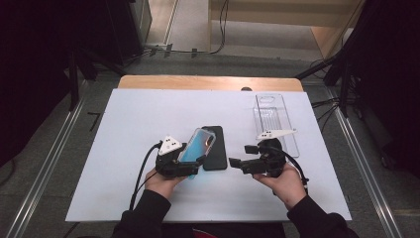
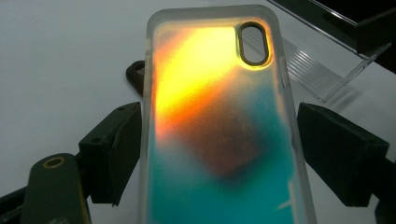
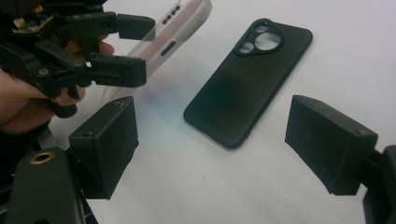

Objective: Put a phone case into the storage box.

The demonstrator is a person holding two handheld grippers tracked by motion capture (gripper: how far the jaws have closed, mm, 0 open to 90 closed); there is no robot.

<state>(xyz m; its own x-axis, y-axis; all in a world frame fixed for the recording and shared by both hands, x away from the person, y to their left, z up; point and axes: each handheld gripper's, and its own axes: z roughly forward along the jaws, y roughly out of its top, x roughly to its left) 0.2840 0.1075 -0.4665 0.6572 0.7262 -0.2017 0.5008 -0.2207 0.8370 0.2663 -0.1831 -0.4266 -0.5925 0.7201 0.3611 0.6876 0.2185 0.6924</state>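
My left gripper (image 1: 190, 159) clamps the clear phone case (image 1: 197, 145) by its long sides near the lower end, one jaw on each side, and holds it lifted and tilted above the white board (image 1: 138, 124). In the left gripper view the case (image 2: 219, 126) glows orange and teal, its camera cutout at the far end. My right gripper (image 1: 240, 154) stands with its jaws wide apart and nothing between them, pointing left toward the black phone (image 1: 214, 148). The phone lies flat on the board, back up, just right of the lifted case and between my two grippers; in the right gripper view it (image 3: 247, 81) sits ahead of the jaws, apart from them. A clear plastic tray (image 1: 273, 119) lies far right, near the board's right edge. The board's left half and near strip are bare.
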